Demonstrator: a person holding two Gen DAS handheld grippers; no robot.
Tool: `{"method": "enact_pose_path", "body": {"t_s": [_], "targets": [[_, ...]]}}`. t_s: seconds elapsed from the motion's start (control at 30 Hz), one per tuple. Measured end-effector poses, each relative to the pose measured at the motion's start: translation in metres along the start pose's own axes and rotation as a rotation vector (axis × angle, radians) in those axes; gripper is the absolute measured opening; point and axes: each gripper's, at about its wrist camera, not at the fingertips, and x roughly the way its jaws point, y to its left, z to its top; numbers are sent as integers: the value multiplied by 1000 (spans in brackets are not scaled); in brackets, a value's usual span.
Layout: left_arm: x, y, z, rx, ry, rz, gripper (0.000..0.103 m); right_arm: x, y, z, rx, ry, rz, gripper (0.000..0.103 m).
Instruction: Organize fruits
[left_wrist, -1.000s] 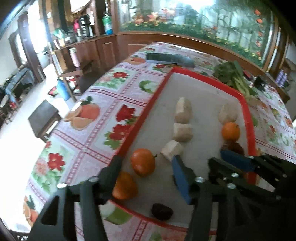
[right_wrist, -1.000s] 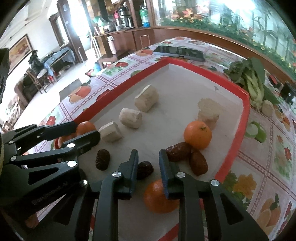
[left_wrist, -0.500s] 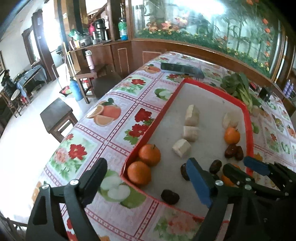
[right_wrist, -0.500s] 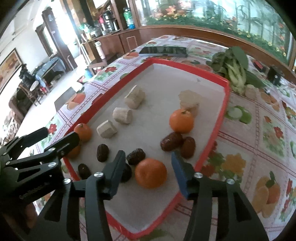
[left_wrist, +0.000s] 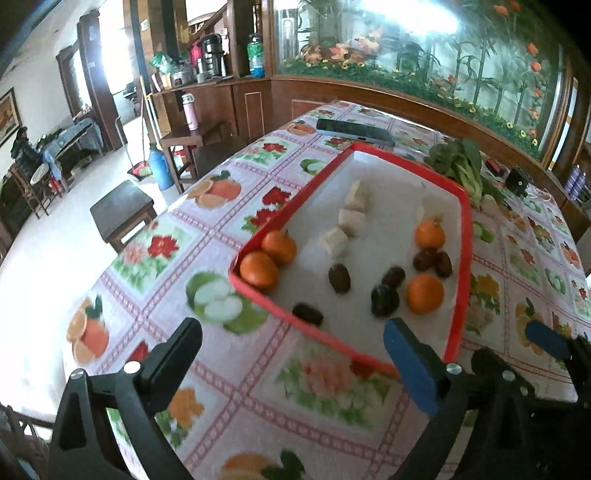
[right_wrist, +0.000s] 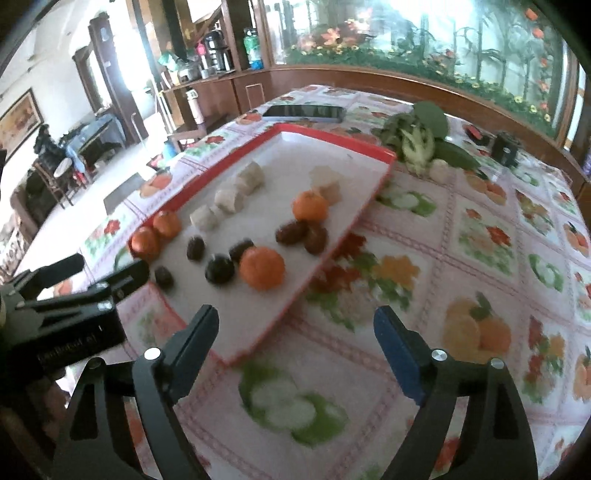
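Observation:
A red-rimmed tray (left_wrist: 466, 236) (right_wrist: 373, 188) with a white floor lies on the flowered tablecloth. It holds several oranges, two of them in the near left corner (left_wrist: 258, 269) (right_wrist: 146, 242), a row of pale root chunks (left_wrist: 334, 240) (right_wrist: 229, 199), and several dark dates (left_wrist: 340, 277) (right_wrist: 219, 269). My left gripper (left_wrist: 291, 343) hangs over the cloth short of the tray, its jaws opening with nothing between them. My right gripper (right_wrist: 295, 325) is also back from the tray, jaws opening and empty. The left gripper (right_wrist: 107, 277) shows at the left of the right wrist view.
A dark phone (left_wrist: 354, 129) (right_wrist: 304, 112) lies beyond the tray's far end. Leafy greens (left_wrist: 458, 166) (right_wrist: 417, 136) lie to the tray's far right, with a small black object (right_wrist: 506, 149) past them. The table edge drops to the floor and a stool (left_wrist: 122, 206) on the left.
Both grippers have pulled back and up from the tray to over the bare cloth, and both have spread wide. The right one had its jaws nearly shut over a date.

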Motion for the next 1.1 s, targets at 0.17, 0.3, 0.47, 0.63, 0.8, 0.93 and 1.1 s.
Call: {"method": "enact_pose_path", "body": {"t_s": [0.17, 0.3, 0.47, 0.63, 0.8, 0.93, 1.1], "targets": [[-12, -2, -23, -29, 18, 0, 101, -18, -4, -25, 10, 1, 9, 92], [-19, -5, -46, -48, 31, 15, 101, -28, -3, -37, 5, -10, 1, 95], [-23, -10, -66, -48, 44, 20, 102, -32, -5, -52, 2, -26, -14, 97], [-31, -13, -78, -37, 28, 31, 103, -32, -12, -57, -4, -20, -22, 97], [-31, -14, -81, -35, 65, 31, 103, -33, -15, -58, -8, -22, -12, 97], [-28, -10, -83, -70, 100, 2, 103, -34, -14, -59, -34, -26, -11, 97], [-41, -9, -83, -81, 41, 5, 103, -35, -16, -60, -44, -26, -9, 97]]}}
